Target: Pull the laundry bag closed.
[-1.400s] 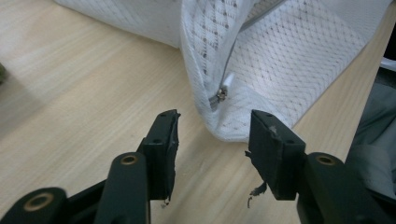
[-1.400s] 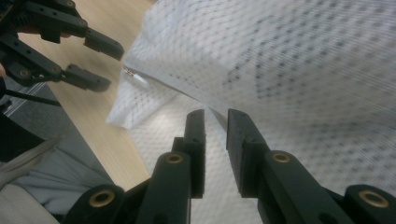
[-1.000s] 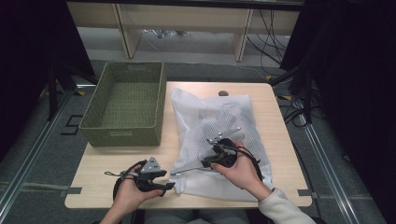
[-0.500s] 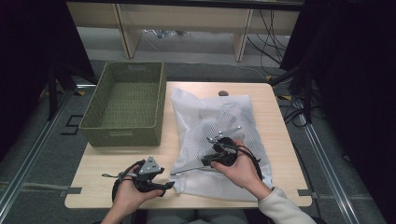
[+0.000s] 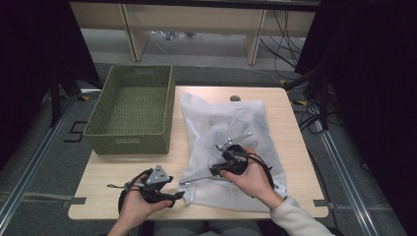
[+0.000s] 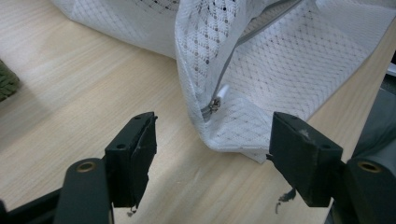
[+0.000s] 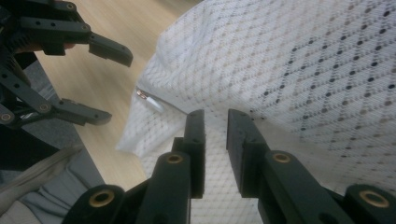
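Note:
A white mesh laundry bag [image 5: 231, 128] lies on the wooden table [image 5: 290, 142], and its grey zipper ends at a metal zipper pull [image 6: 215, 105] at the near left corner. My right gripper [image 5: 215, 170] rests on the bag's near part. Its jaws [image 7: 215, 126] are pinched on a raised fold of mesh just behind the zipper pull [image 7: 142, 95]. My left gripper [image 5: 178, 195] sits low at the table's front, left of the bag. It stands open [image 6: 212, 154], with the zipper corner just beyond the gap. The left gripper [image 7: 114, 86] also appears in the right gripper view, jaws spread.
A green woven basket [image 5: 130, 142] stands at the table's left side, beside the bag and with nothing in it. Bare wood [image 6: 70, 88] lies between the basket and the bag's corner. The table's front edge runs just under both hands.

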The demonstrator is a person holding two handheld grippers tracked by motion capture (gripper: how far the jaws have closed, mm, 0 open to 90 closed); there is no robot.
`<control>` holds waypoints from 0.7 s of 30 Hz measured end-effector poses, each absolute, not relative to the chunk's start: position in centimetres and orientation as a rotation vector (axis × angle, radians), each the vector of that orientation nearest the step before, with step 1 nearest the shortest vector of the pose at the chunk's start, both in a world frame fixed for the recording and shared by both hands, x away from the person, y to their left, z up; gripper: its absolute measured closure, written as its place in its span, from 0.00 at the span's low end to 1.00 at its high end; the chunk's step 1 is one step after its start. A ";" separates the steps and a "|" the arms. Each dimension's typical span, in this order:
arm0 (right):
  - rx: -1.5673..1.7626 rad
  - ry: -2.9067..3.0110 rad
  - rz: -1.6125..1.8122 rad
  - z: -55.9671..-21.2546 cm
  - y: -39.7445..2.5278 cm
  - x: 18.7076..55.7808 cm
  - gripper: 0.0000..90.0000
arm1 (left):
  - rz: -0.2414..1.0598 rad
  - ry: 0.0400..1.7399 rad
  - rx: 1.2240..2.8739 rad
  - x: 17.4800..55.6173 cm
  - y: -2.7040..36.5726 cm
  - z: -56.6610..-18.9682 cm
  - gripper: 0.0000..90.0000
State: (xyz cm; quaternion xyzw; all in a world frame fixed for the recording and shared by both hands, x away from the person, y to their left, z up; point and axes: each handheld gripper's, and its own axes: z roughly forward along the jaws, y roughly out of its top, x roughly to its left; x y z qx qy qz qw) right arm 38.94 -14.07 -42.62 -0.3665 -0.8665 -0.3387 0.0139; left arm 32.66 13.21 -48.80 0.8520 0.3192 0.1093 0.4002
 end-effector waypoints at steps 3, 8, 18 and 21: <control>-1.143 -2.681 -1.045 -42.9 -13.8 38.9 0.87 | 0.259 0.821 2.144 32.7 12.9 -48.9 0.35; -1.119 -2.693 -1.047 -43.3 -13.2 38.6 0.87 | 0.241 0.777 2.151 32.5 12.7 -48.9 0.35; -1.082 -2.668 -1.034 -43.6 -10.8 38.7 0.87 | 0.255 0.759 2.165 32.4 12.6 -48.8 0.35; -1.056 -2.678 -1.029 -44.0 -10.2 38.8 0.87 | 0.254 0.766 2.168 32.2 12.5 -48.8 0.35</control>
